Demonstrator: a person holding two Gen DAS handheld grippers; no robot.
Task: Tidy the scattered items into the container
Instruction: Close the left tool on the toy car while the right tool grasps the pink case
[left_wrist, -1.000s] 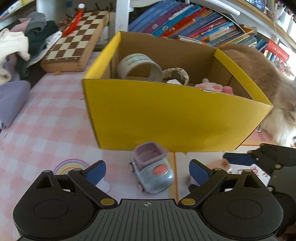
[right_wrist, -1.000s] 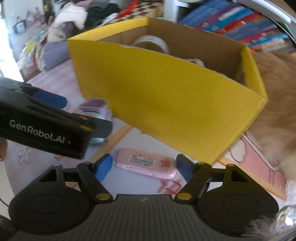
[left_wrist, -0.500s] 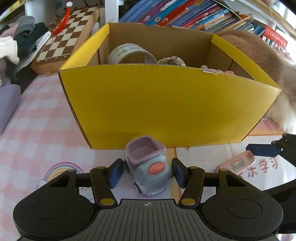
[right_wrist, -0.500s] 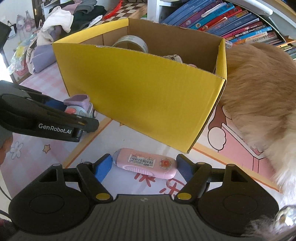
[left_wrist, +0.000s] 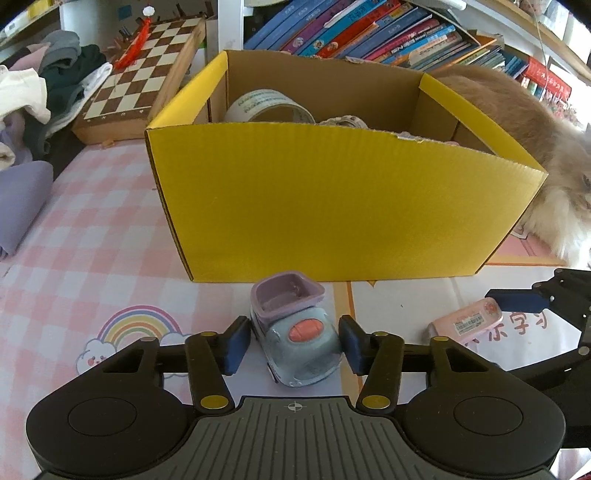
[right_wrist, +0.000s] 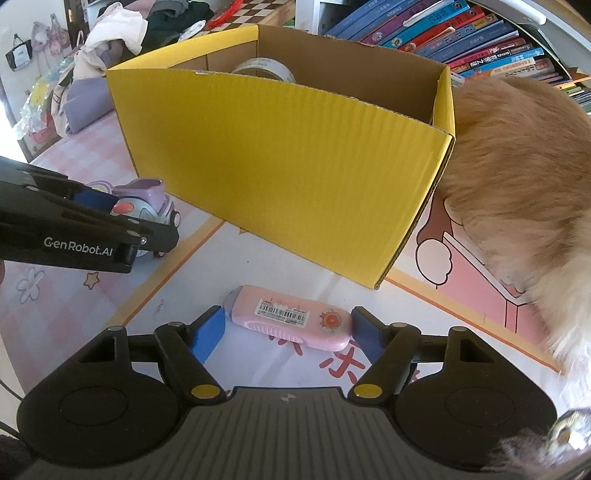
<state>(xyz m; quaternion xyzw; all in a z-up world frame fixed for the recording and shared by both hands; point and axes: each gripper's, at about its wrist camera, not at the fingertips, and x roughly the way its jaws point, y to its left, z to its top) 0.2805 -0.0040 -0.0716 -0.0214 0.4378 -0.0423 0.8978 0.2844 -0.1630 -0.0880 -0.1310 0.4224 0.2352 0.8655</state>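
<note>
A yellow cardboard box (left_wrist: 343, 206) stands on the mat, also in the right wrist view (right_wrist: 280, 158), holding a tape roll (left_wrist: 267, 105) and other small items. A blue and purple toy car (left_wrist: 295, 332) sits in front of it. My left gripper (left_wrist: 293, 345) has both pads at the car's sides, closed in on it. A pink utility knife (right_wrist: 291, 321) lies flat between the pads of my right gripper (right_wrist: 288, 332), which touch its ends. The knife also shows in the left wrist view (left_wrist: 465, 321).
A fluffy cat (right_wrist: 524, 177) lies against the box's right side. A chessboard (left_wrist: 144, 77) and a pile of clothes (left_wrist: 40, 96) are at the back left. Books (left_wrist: 369, 33) line the shelf behind the box.
My left gripper closed in from wide open onto the toy car. My right gripper narrowed around the pink knife. Both views drew back a little from the box.
</note>
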